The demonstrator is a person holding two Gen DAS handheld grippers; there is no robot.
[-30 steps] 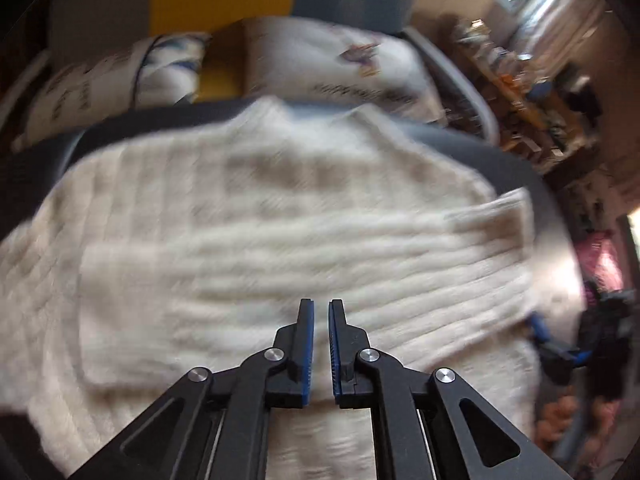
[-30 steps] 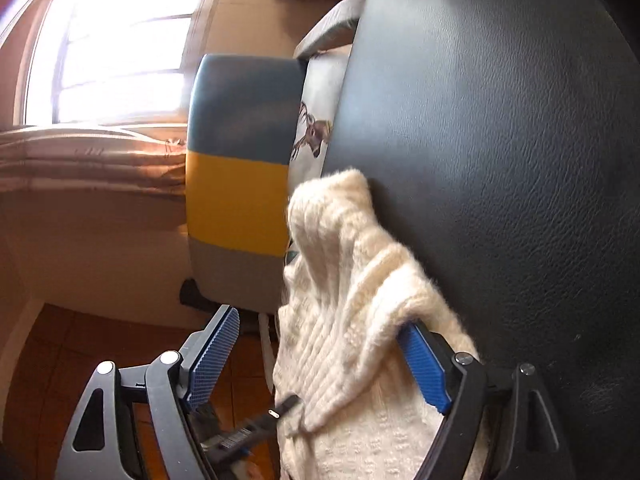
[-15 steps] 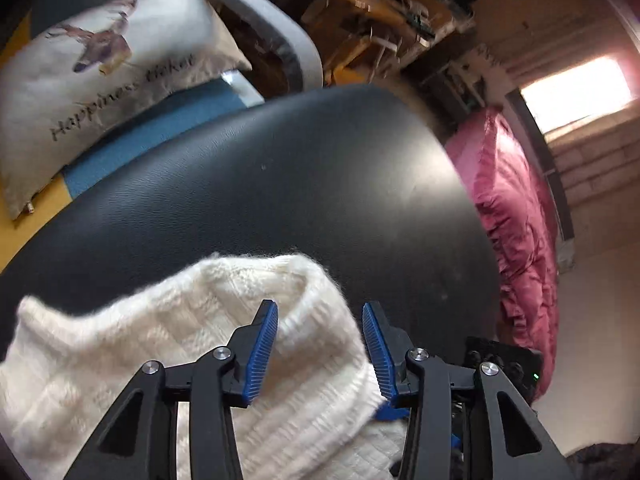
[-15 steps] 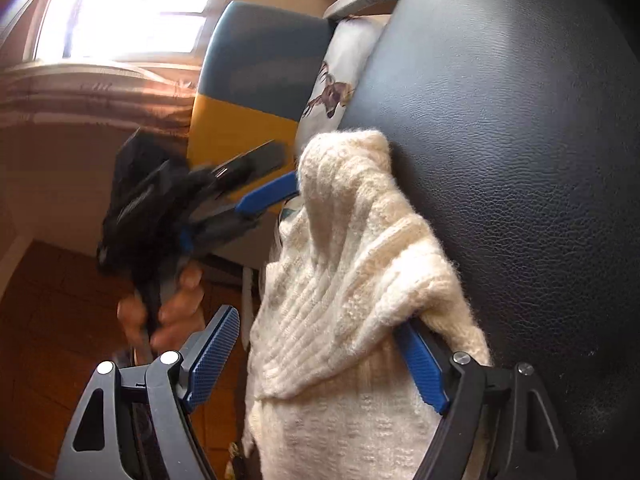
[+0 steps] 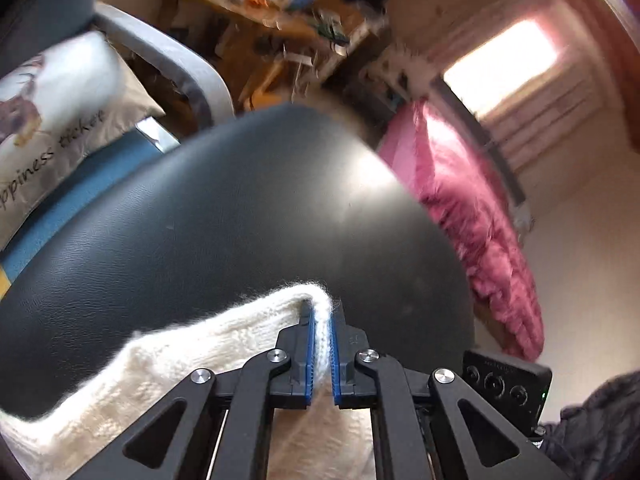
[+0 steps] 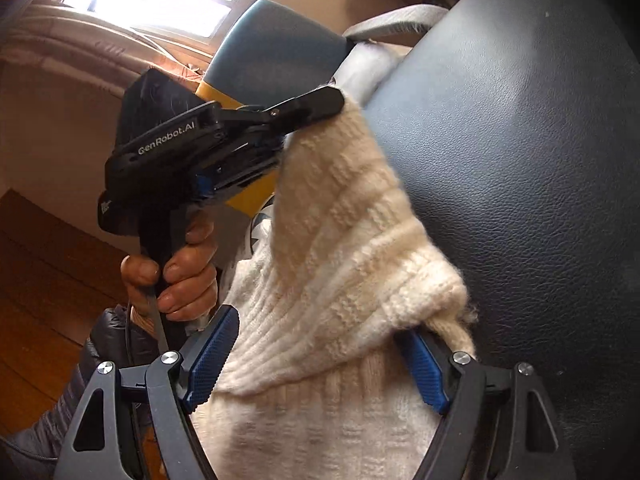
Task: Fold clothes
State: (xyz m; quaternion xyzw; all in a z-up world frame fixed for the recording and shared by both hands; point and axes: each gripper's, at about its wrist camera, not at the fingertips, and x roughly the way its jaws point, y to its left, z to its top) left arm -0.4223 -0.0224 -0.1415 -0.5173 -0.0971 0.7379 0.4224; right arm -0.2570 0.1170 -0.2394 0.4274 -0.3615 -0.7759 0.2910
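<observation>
A cream knitted sweater [image 5: 180, 364] lies bunched on a black leather surface [image 5: 240, 208]. My left gripper [image 5: 322, 314] is shut on a folded edge of the knit, which is pinched between the blue pads. In the right wrist view the same left gripper [image 6: 324, 104] holds the sweater's [image 6: 340, 248] far corner up, with a hand [image 6: 176, 276] on its handle. My right gripper [image 6: 316, 328] stands wide open around the near fold. Its right finger [image 6: 420, 364] is tucked under the knit and its left finger [image 6: 212, 356] is beside it.
A chair with a blue and yellow back [image 6: 276, 52] and a grey armrest [image 5: 176, 68] stands past the leather surface [image 6: 520, 160], holding a printed pillow [image 5: 60, 112]. A pink blanket [image 5: 472, 216] lies to the right, cluttered shelves [image 5: 288, 4] behind. Wooden floor [image 6: 40, 280] shows lower left.
My left gripper swung from above the spread sweater to its edge, opened, then shut on the knit. The held corner has risen. My right gripper stayed open around the near fold.
</observation>
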